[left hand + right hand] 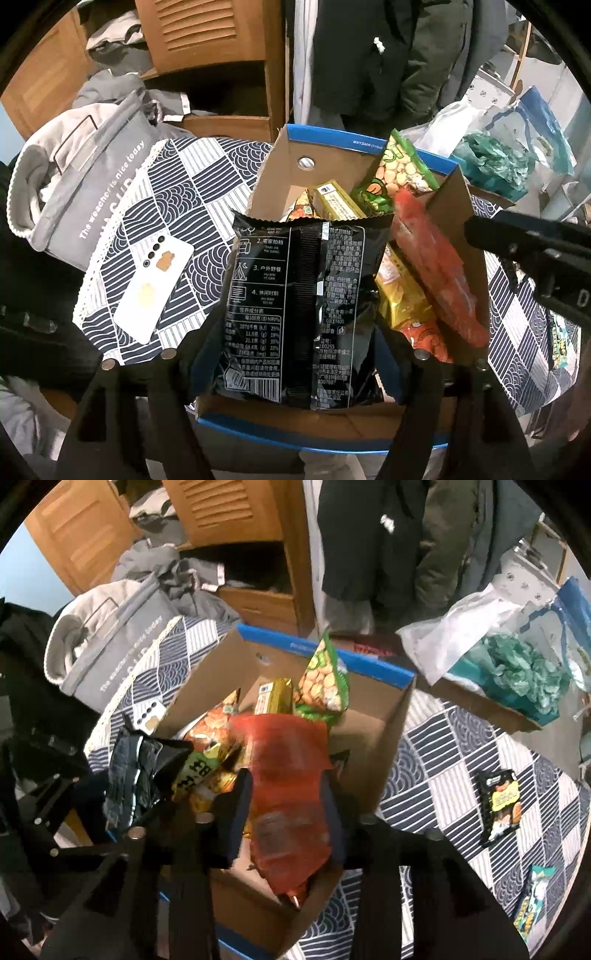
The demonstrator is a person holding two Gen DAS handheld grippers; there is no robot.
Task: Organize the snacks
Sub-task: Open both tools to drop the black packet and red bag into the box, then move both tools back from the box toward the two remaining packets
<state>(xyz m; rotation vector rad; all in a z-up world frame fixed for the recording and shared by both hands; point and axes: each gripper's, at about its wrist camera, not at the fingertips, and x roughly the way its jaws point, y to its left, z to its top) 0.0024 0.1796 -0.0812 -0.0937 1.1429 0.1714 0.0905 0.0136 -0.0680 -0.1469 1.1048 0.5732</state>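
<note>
A cardboard box with blue rims (291, 177) (373, 716) stands on the patterned tablecloth and holds several snack packets, among them a green one (400, 173) (323, 683). My left gripper (295, 350) is shut on a black snack packet (295, 314), held upright over the box's near side; that packet also shows in the right wrist view (133, 775). My right gripper (286, 808) is shut on an orange-red snack packet (291, 782) over the box; that packet also shows in the left wrist view (439, 273).
A white phone (155, 288) lies on the tablecloth left of the box. A grey fabric bag (85, 184) is at the far left. Two loose snack packets (502, 805) (532, 901) lie on the cloth at right. A box with teal plastic (517, 672) stands behind.
</note>
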